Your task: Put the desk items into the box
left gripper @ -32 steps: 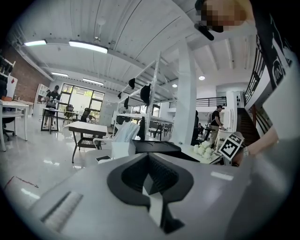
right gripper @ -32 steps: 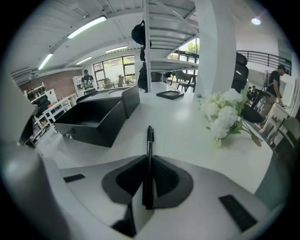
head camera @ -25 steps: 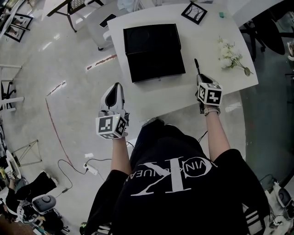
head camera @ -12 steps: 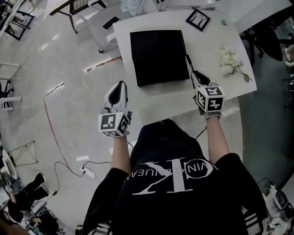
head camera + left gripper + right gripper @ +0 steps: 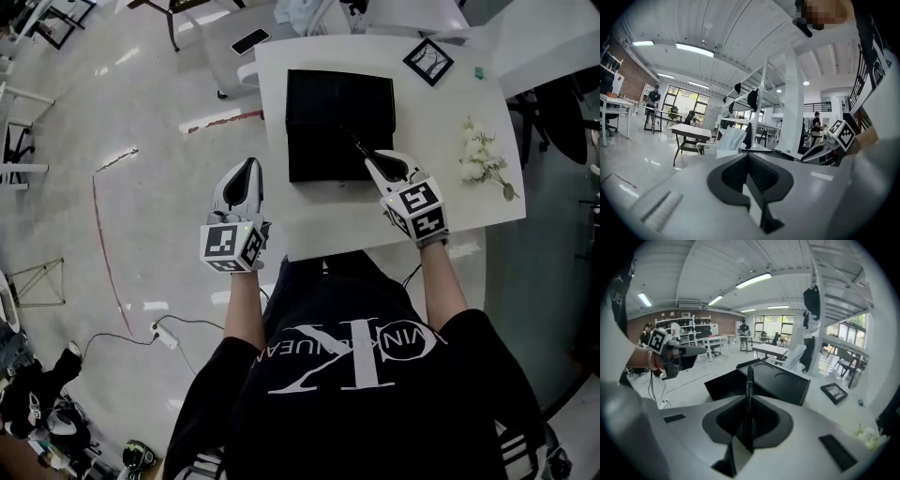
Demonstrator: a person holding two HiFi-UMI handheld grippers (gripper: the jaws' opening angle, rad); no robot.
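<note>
Right gripper [image 5: 373, 163], jaws clamped on the pen [image 5: 354, 144], aims its long axis over the box [image 5: 323, 103]; left gripper [image 5: 246, 171], jaws together and empty, hangs farther off.

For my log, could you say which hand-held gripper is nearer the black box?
Right. The right hand-held gripper is at the black box's near edge; the left hand-held gripper is apart, leftward.

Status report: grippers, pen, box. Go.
Right gripper shut on pen, tip over black box. Left gripper shut, empty, beside the table. Nothing blocking the box.
</note>
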